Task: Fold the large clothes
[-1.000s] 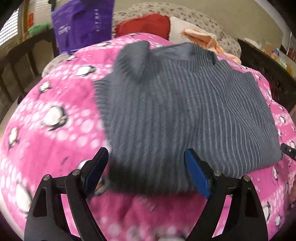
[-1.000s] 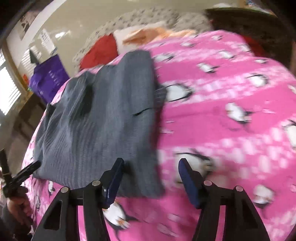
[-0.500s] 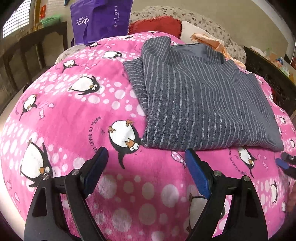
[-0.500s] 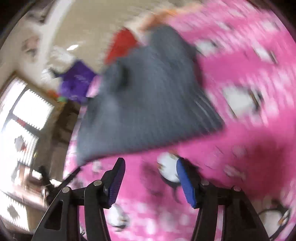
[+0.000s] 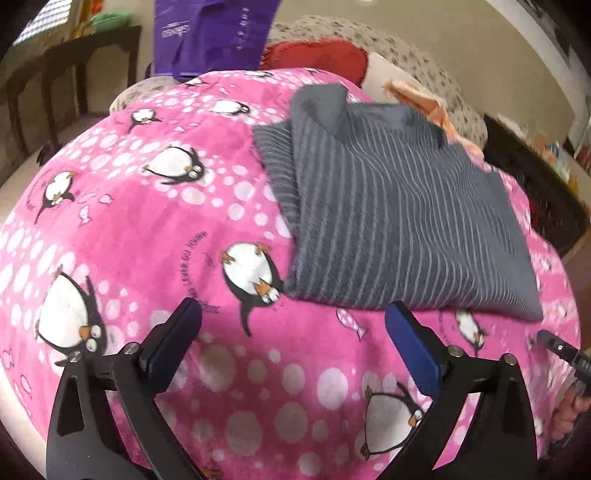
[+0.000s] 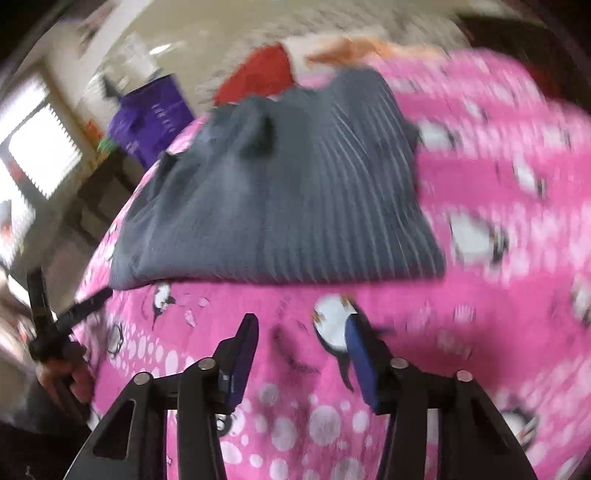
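A grey striped garment (image 5: 399, 218) lies folded into a rough rectangle on a pink penguin-print blanket (image 5: 147, 229). It also shows in the right wrist view (image 6: 280, 206), blurred. My left gripper (image 5: 295, 332) is open and empty, hovering just short of the garment's near left corner. My right gripper (image 6: 301, 339) is open and empty, above the blanket short of the garment's near edge. The left gripper also shows at the left edge of the right wrist view (image 6: 70, 314). The right gripper's tip shows at the right edge of the left wrist view (image 5: 561, 350).
A purple bag (image 5: 210, 33), a red cushion (image 5: 317, 59) and an orange cloth (image 5: 421, 99) sit beyond the blanket's far edge. A dark table (image 5: 74, 62) stands far left. A dark basket (image 5: 532, 177) is on the right.
Both grippers have pulled back from the garment and hold nothing. The garment lies folded and still. The right wrist view is swinging and blurred.
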Demonstrator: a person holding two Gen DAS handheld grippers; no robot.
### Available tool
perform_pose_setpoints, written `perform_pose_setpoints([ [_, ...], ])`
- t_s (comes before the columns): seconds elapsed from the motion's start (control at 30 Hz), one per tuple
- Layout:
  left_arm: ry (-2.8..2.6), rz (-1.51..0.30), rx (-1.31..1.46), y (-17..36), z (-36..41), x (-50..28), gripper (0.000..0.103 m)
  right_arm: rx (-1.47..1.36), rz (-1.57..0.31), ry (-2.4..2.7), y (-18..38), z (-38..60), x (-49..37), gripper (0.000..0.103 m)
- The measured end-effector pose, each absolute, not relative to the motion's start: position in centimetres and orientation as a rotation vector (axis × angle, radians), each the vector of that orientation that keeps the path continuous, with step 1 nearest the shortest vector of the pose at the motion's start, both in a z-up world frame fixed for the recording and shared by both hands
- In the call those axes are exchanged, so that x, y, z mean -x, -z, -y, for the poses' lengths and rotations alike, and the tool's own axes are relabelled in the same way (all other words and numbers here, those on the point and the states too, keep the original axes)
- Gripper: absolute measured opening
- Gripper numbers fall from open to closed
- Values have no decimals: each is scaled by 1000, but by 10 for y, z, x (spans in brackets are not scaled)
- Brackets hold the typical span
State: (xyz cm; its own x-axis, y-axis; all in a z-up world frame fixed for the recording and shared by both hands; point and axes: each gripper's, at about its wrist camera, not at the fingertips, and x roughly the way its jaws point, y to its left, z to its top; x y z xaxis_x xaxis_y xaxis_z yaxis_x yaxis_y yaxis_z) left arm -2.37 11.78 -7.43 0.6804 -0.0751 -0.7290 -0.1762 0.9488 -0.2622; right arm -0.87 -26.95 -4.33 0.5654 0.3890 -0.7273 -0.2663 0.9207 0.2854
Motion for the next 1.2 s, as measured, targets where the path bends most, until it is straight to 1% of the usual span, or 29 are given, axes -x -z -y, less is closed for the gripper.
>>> perform_pose_setpoints([
  [0.1, -79, -808, 346, 58, -122, 8, 98, 6, -737, -364, 11, 255, 3, 46],
  [0.17, -80, -768, 375, 43, -124, -4, 98, 49, -669, -344, -1, 249, -11, 46],
  [0.27, -43, -693, 363, 25, -114, -20, 98, 62, -690, -307, 6, 243, -35, 46],
  [0.3, -49, -695, 331, 25, -107, -26, 97, 76, -698, -294, 12, 241, -41, 46],
  [0.33, -61, -707, 298, 28, -101, -31, 93, 89, -714, -282, 22, 240, -47, 46],
  [0.37, -67, -725, 259, 34, -94, -39, 84, 97, -730, -275, 28, 238, -49, 46],
  [0.4, -70, -735, 235, 40, -89, -42, 82, 99, -746, -264, 34, 240, -52, 46],
  [0.47, -88, -764, 166, 57, -80, -50, 82, 85, -783, -250, 53, 243, -59, 46],
  [0.53, -81, -815, 176, 78, -82, -57, 82, 61, -763, -254, 59, 246, -59, 48],
  [0.67, -42, -822, 283, 82, -99, -59, 85, 65, -750, -253, 63, 249, -58, 49],
  [1.2, 7, -779, 370, 81, -105, -50, 86, 98, -742, -218, 62, 241, -54, 54],
])
